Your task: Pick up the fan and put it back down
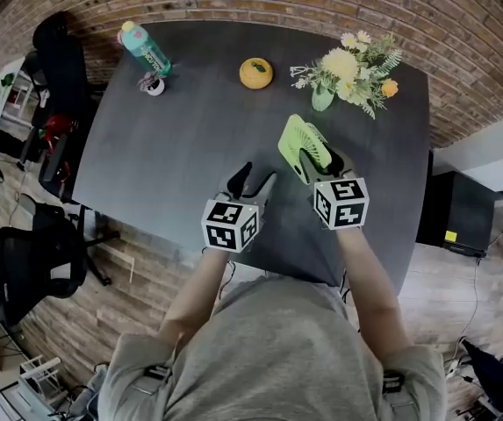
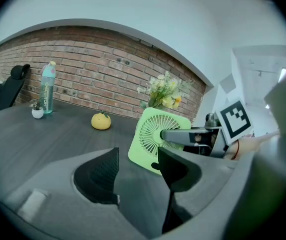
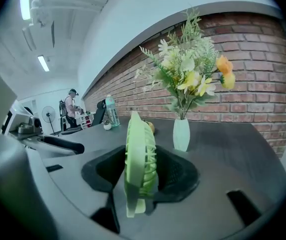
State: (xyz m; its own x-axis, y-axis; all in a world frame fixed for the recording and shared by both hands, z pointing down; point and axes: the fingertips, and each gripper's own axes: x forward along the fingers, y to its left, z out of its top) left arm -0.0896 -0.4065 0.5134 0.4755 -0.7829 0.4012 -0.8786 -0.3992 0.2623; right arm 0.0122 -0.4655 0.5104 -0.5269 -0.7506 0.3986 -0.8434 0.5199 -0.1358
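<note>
A light green square fan (image 1: 300,141) stands tilted at the right of the dark table (image 1: 172,165), in front of the vase. My right gripper (image 1: 318,161) is shut on the fan, one finger across its front grille and one behind. In the right gripper view the fan (image 3: 137,134) is edge-on between the black pads of the right gripper (image 3: 141,173). My left gripper (image 1: 254,181) hovers just left of the fan, open and empty. In the left gripper view the fan (image 2: 151,130) faces the left gripper (image 2: 139,170); whether its base touches the table I cannot tell.
A vase of flowers (image 1: 349,67) stands behind the fan. An orange pumpkin-like ornament (image 1: 255,73), a teal bottle (image 1: 146,49) and a tiny potted plant (image 1: 154,84) sit along the table's far side. An office chair (image 1: 32,261) stands left of the table, a black box (image 1: 456,213) to its right.
</note>
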